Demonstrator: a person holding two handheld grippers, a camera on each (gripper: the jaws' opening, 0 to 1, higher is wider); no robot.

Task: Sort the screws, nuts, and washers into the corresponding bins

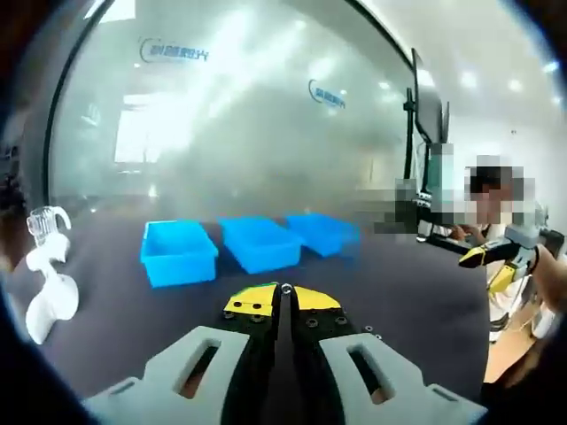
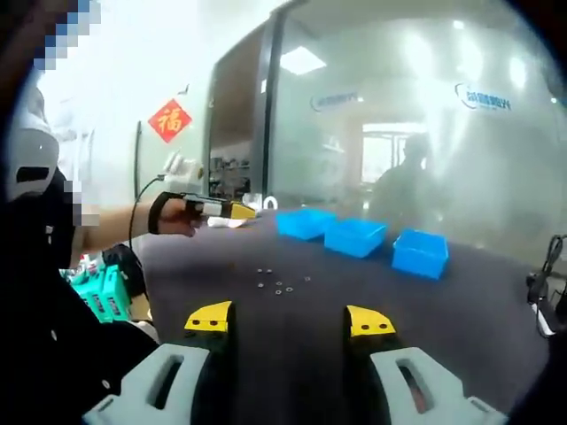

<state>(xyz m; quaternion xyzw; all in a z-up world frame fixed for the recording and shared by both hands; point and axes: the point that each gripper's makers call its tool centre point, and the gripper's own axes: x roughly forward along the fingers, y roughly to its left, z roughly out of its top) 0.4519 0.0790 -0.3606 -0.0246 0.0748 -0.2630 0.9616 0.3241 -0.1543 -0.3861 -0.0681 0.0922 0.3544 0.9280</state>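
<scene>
Left gripper [image 1: 284, 297] low over the dark desk [image 1: 399, 292], yellow-tipped fingers [image 1: 251, 301] pressed together with no gap; whether anything small sits pinched at the tips, impossible to tell. Ahead in the left gripper view, three blue bins in a row on the desk: left bin [image 1: 178, 252], middle bin [image 1: 260, 243] and right bin [image 1: 322, 233], close side by side, all open-topped, contents not discernible. At the left edge, a white curved fixture [image 1: 49, 283] standing on the desk. Behind the bins, a frosted glass wall [image 1: 248, 115] with blue lettering. At the right, the right gripper [image 1: 496, 257], held in a person's hand. In the right gripper view, right gripper [image 2: 289, 320] with fingers [image 2: 210, 317] spread wide apart, nothing between them. Just beyond the tips, a scatter of small screws, nuts and washers [image 2: 279, 281] lying loose on the desk, too tiny to tell apart. Farther back to the right, the same three blue bins, well apart from the scatter. At the left, a person's hand [image 2: 182, 215] holding the left gripper over the desk edge.
</scene>
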